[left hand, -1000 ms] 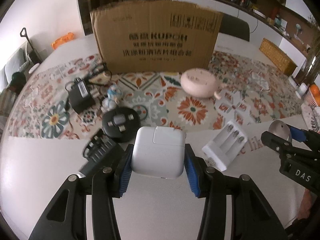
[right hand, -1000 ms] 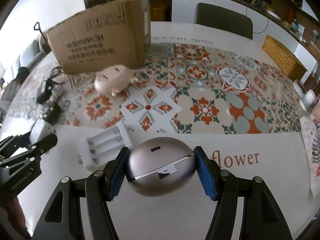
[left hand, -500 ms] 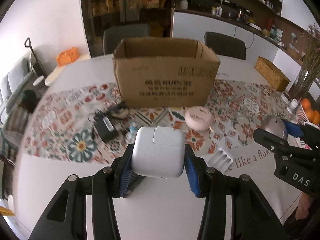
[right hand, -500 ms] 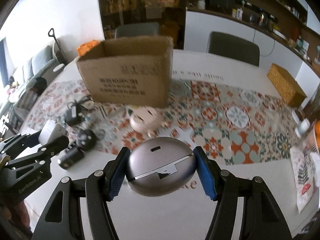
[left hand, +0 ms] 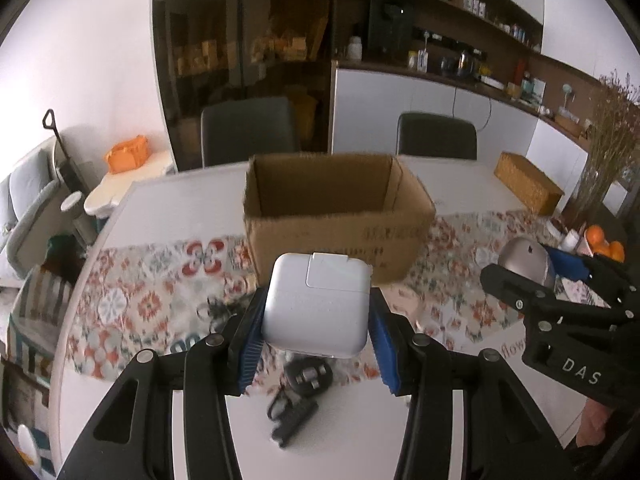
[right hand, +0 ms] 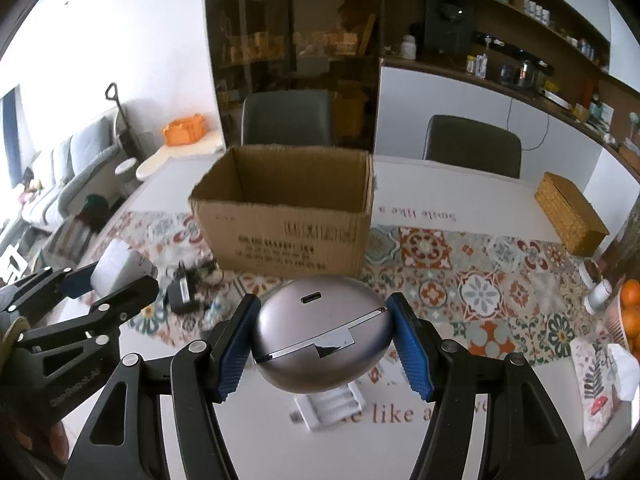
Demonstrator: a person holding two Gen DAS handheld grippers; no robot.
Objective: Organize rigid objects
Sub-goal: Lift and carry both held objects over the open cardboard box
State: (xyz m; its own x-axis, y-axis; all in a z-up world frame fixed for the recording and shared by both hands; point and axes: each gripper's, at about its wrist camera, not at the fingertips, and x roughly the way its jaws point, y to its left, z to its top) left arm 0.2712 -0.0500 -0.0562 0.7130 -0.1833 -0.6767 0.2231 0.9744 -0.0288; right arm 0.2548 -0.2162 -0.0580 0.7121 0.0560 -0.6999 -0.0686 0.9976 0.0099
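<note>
My left gripper (left hand: 316, 316) is shut on a white square power adapter (left hand: 316, 304) and holds it high above the table, short of the open cardboard box (left hand: 336, 216). My right gripper (right hand: 324, 344) is shut on a grey oval earbud case (right hand: 320, 340), also raised in front of the box (right hand: 284, 216). Each gripper shows in the other's view: the right one with the case (left hand: 524, 260), the left one with the adapter (right hand: 116, 268). The box interior looks empty from here.
On the patterned runner and white table lie a black charger brick (right hand: 182, 292), black round and clip-like gadgets (left hand: 300, 392), and a white battery holder (right hand: 332, 404). A wicker box (right hand: 568, 212) stands at the right, oranges (right hand: 630, 308) at the edge. Chairs stand behind the table.
Both grippers have risen well above the table with their objects still held. The box now shows from above, its opening visible, and the table items have dropped lower in view.
</note>
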